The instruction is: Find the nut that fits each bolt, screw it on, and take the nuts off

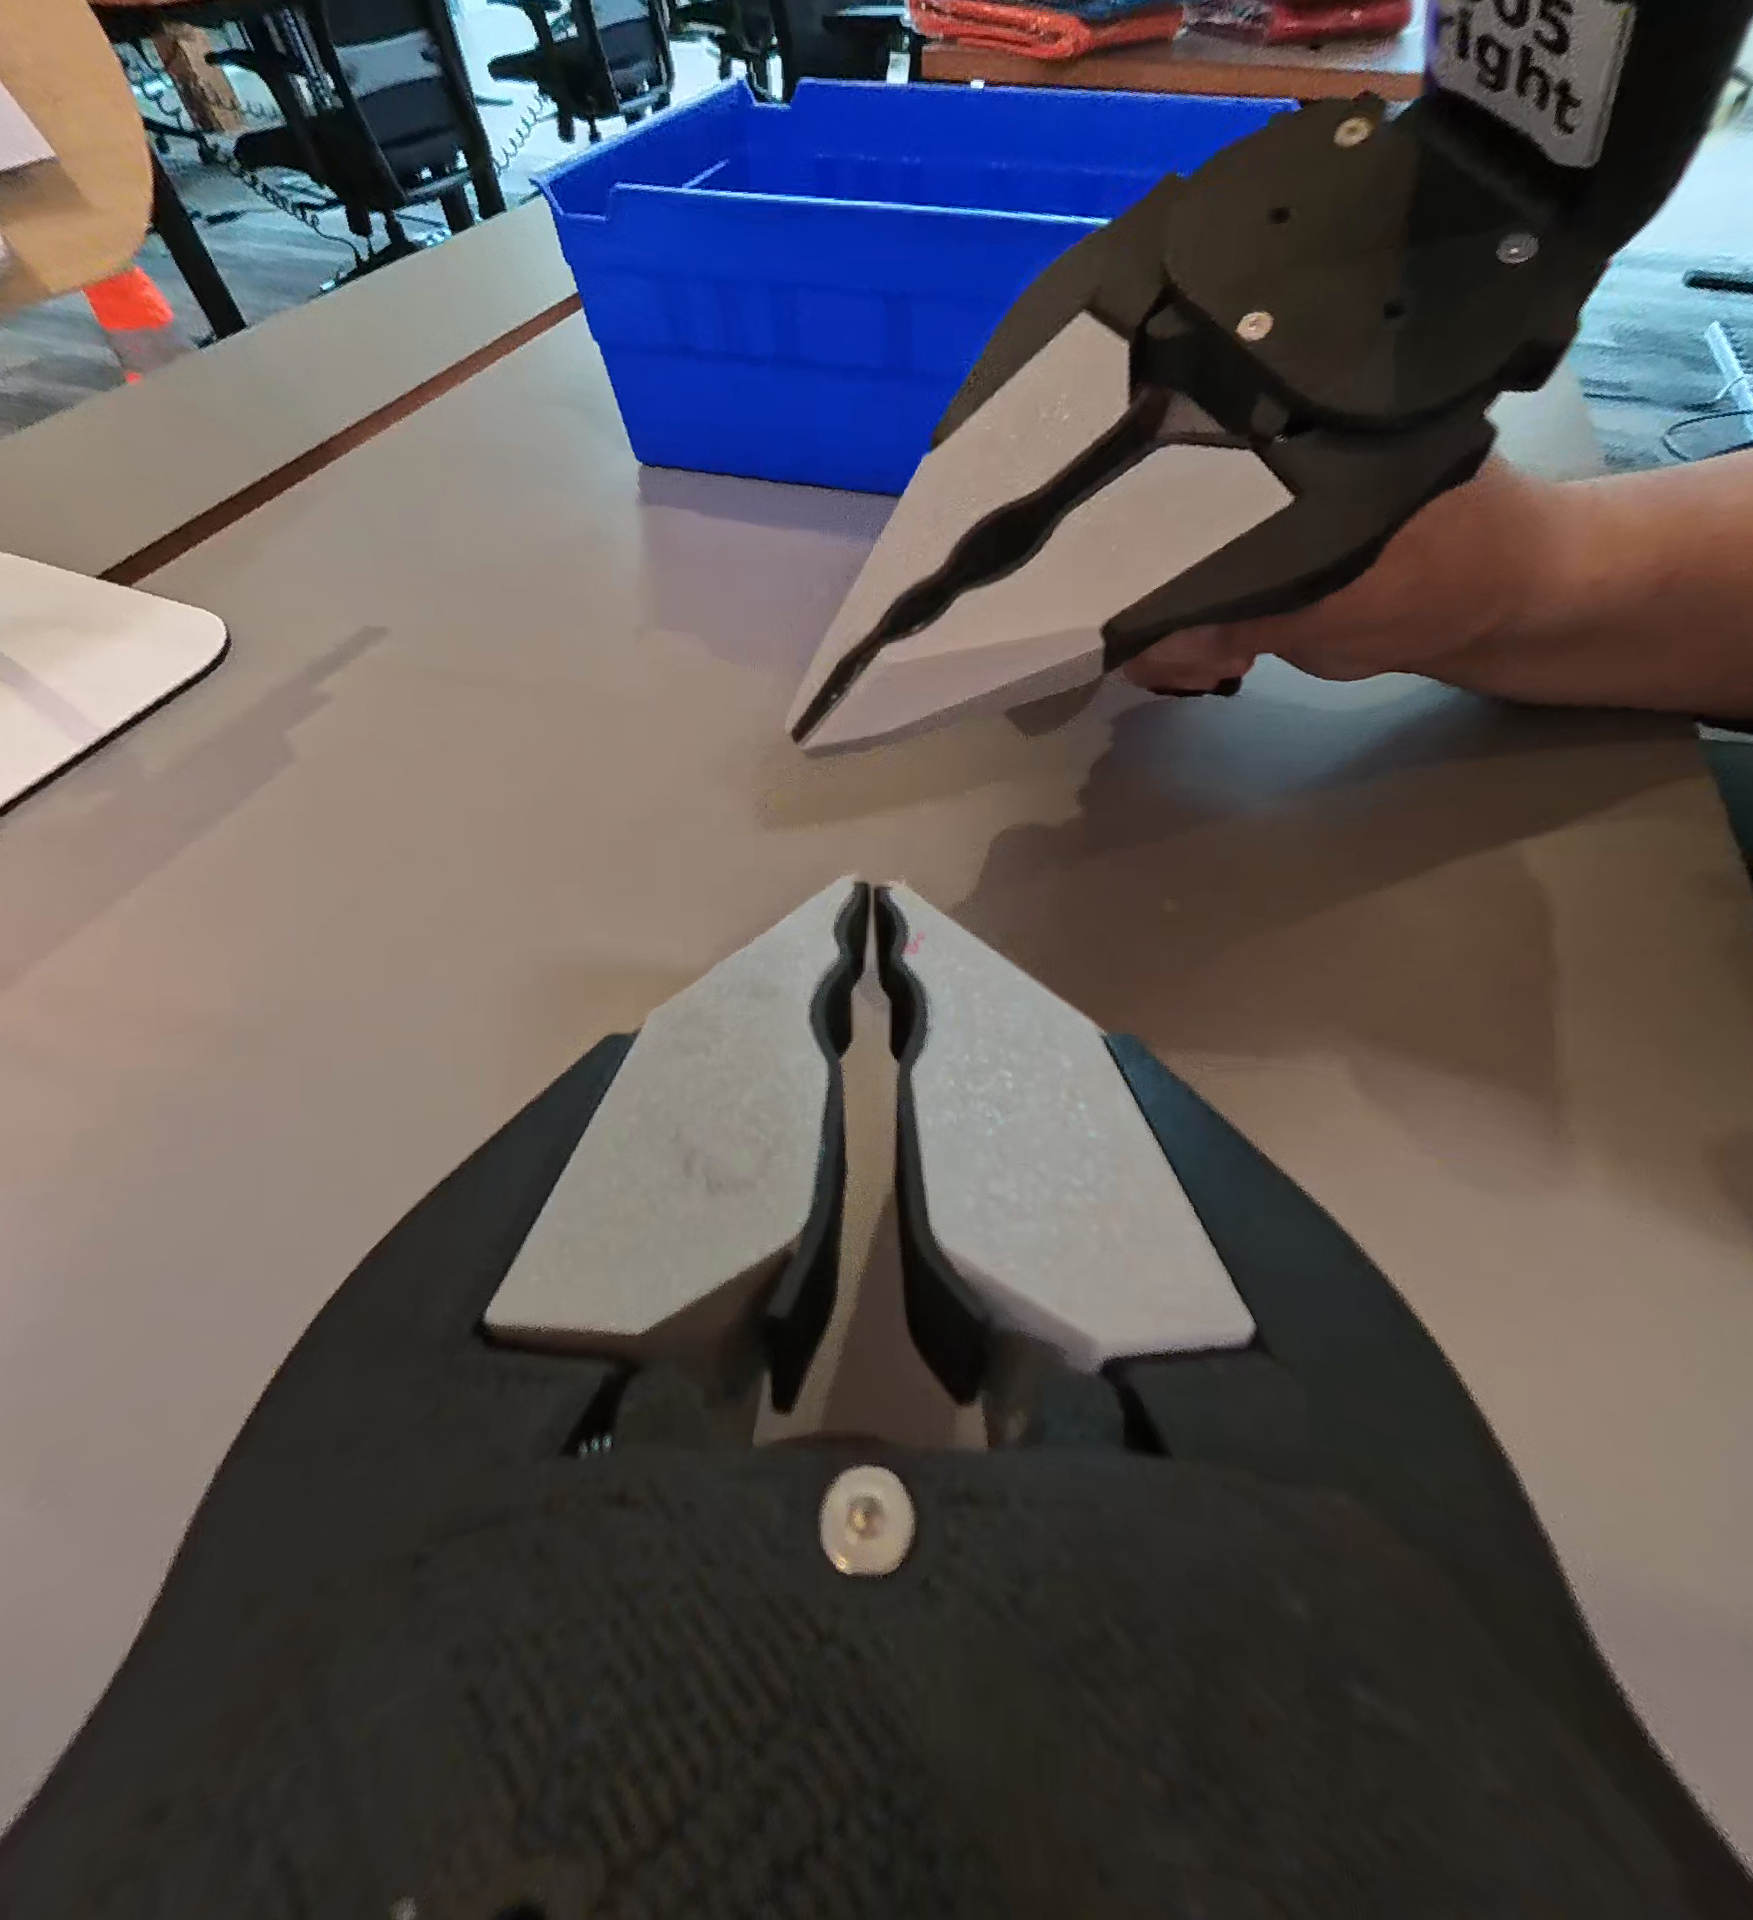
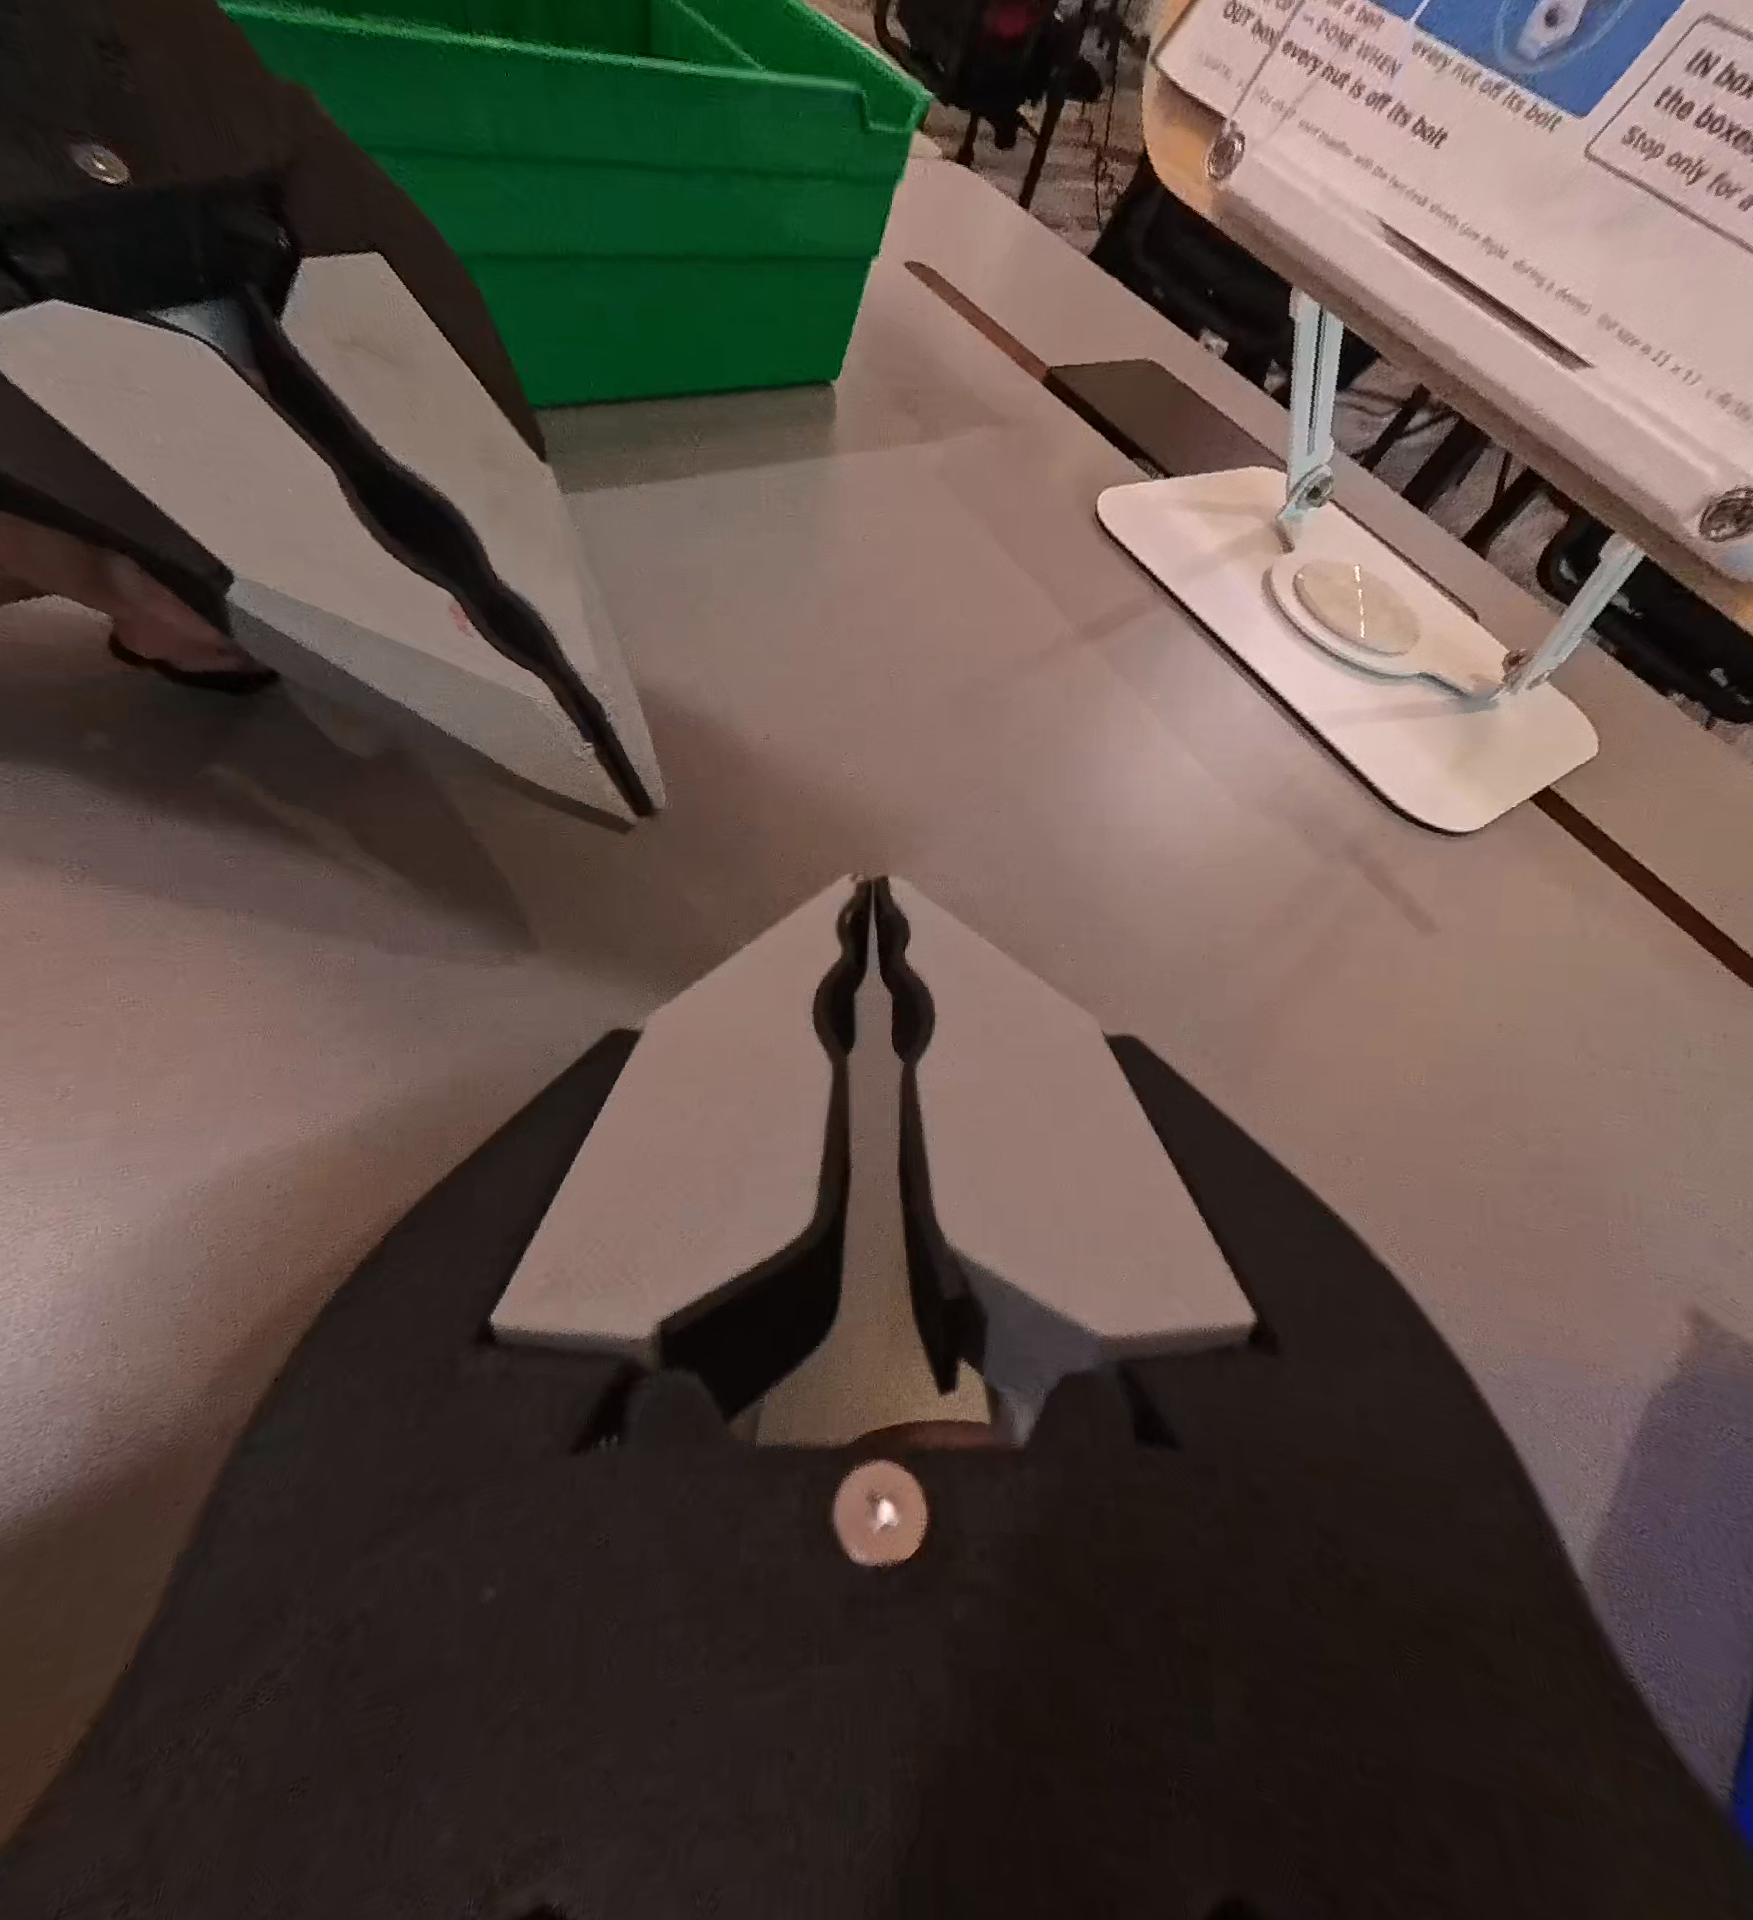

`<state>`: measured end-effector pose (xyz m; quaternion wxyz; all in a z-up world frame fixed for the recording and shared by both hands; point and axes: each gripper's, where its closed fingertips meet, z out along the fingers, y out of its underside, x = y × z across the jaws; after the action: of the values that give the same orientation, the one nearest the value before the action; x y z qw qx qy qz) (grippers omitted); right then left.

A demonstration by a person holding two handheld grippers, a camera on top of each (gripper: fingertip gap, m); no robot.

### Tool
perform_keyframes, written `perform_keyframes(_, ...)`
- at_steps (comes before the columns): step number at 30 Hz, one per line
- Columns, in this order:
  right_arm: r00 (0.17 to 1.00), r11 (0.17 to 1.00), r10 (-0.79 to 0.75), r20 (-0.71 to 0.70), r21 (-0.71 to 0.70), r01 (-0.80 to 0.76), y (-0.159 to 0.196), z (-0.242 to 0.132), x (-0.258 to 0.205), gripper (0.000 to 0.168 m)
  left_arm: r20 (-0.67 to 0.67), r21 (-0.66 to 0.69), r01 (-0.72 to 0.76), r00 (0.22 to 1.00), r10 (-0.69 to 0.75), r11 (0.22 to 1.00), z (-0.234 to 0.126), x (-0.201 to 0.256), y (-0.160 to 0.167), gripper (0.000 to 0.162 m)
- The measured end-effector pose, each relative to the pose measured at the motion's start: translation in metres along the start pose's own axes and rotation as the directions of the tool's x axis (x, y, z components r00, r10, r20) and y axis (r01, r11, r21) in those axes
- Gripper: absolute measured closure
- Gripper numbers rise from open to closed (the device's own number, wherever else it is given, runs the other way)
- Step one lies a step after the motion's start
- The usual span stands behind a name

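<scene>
No bolt or nut shows in either view. My left gripper is shut and empty, its tips low over the grey table. My right gripper is also shut and empty, tips low over the same table. Each gripper shows in the other's view: the right gripper points down-left near the blue bin, and the left gripper points down-right in front of the green bin. The insides of both bins are hidden from here.
A white stand base holds a tilted instruction board at the table's far side; its base also shows in the left wrist view. A person's hand holds the right gripper. A seam runs across the table. One gripper's finger ends stand about 4 centimetres off the other's. The seam sits 35 centimetres or so from the ends of my right fingers.
</scene>
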<state>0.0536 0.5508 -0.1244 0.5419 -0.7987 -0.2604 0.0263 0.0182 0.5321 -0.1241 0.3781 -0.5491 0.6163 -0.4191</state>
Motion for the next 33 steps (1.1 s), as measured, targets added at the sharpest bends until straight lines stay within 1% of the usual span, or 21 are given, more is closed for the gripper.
perform_keyframes(1,1.0,1.0,0.009,-0.009,-0.018,-0.009,0.004,0.001,0.002,0.164,0.002,0.0,0.009,1.0,-0.009,1.0,0.001,0.0,0.0,0.154)
perform_keyframes(2,1.0,1.0,0.017,-0.016,-0.024,-0.017,0.006,0.003,0.004,0.154,0.009,0.001,0.024,1.0,-0.024,1.0,0.001,-0.002,0.0,0.145)
perform_keyframes(3,0.999,0.999,0.028,-0.016,-0.023,-0.029,0.007,0.003,0.005,0.147,0.014,0.002,0.035,0.999,-0.035,0.999,0.001,-0.002,0.0,0.143)
perform_keyframes(4,0.999,0.999,0.043,-0.008,-0.023,-0.043,0.008,0.004,0.005,0.146,0.016,0.009,0.042,0.999,-0.042,0.999,0.001,-0.002,-0.001,0.143)
perform_keyframes(6,0.998,0.997,0.069,0.01,-0.031,-0.069,0.01,0.004,0.005,0.145,0.013,0.009,0.07,0.997,-0.07,0.997,0.0,-0.001,-0.001,0.142)
perform_keyframes(8,0.996,0.996,0.085,0.025,-0.035,-0.085,0.011,0.004,0.005,0.144,0.001,-0.001,0.099,0.995,-0.099,0.995,0.0,0.001,-0.002,0.137)
perform_keyframes(12,0.996,0.996,0.085,0.033,-0.028,-0.084,0.01,0.003,0.009,0.144,-0.003,-0.028,0.123,0.992,-0.123,0.992,0.004,0.004,0.002,0.137)
perform_keyframes(16,0.995,0.996,0.083,0.047,-0.034,-0.082,0.015,0.003,0.013,0.143,-0.074,-0.084,0.21,0.973,-0.216,0.974,0.014,0.017,0.012,0.132)
perform_keyframes(18,0.994,0.995,0.098,0.056,-0.029,-0.096,0.015,0.002,0.015,0.143,-0.119,-0.087,0.24,0.961,-0.249,0.967,0.017,0.024,0.01,0.13)
perform_keyframes(20,0.993,0.995,0.1,0.058,-0.021,-0.099,0.012,0.001,0.017,0.143,-0.135,-0.086,0.237,0.96,-0.247,0.968,0.019,0.027,0.009,0.13)
perform_keyframes(23,0.996,0.997,0.081,0.022,-0.004,-0.081,0.009,-0.003,0.024,0.143,-0.142,-0.08,0.237,0.959,-0.247,0.968,0.021,0.028,0.007,0.129)
perform_keyframes(28,0.991,0.992,0.122,0.046,0.007,-0.122,0.007,-0.004,0.022,0.143,-0.172,-0.076,0.258,0.948,-0.268,0.963,0.022,0.037,0.002,0.127)
perform_keyframes(30,0.994,0.994,0.108,0.03,0.021,-0.109,0.006,-0.005,0.024,0.143,-0.162,-0.08,0.23,0.957,-0.241,0.97,0.023,0.038,0.001,0.126)
perform_keyframes(33,0.996,0.995,0.093,0.001,0.025,-0.093,0.009,-0.002,0.028,0.143,-0.1,-0.102,0.158,0.981,-0.168,0.982,0.024,0.032,0.006,0.125)
